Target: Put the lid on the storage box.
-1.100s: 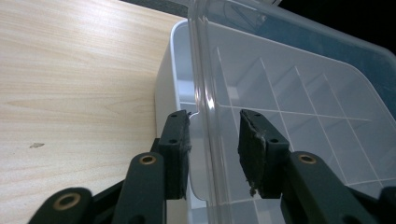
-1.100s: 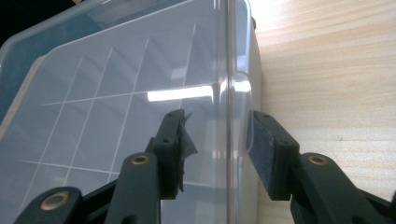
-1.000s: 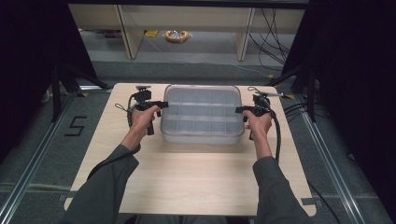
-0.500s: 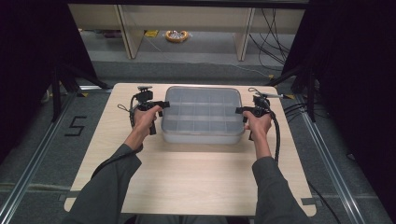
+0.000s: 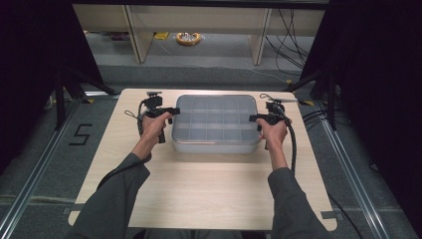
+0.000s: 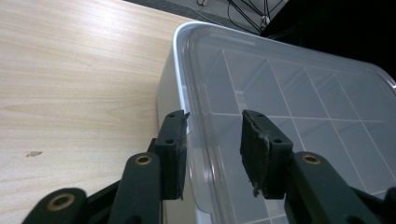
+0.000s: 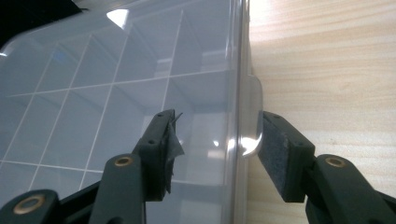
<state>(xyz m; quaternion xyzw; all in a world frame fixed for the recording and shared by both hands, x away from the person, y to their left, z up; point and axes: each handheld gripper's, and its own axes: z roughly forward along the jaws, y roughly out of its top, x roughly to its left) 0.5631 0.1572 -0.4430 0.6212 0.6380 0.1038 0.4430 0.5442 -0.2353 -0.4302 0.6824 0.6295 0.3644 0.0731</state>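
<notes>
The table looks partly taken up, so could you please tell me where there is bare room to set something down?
The widest free patch is the near half of the table, between the forearms and in front of the box. Narrow strips lie outside the left gripper and right gripper. The box ends are crowded, with open jaws straddling each rim.

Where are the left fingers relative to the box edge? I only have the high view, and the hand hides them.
Observer: In the left gripper view the left gripper is open, one finger outside the rim of the clear divided box, one over its lid.
Operator: And the right side?
Observer: The right gripper is open too. Its fingers straddle a small tab on the lid edge, without clamping it.
Operator: Anything inside the box?
Observer: The compartments visible through the lid in both gripper views look empty.
</notes>
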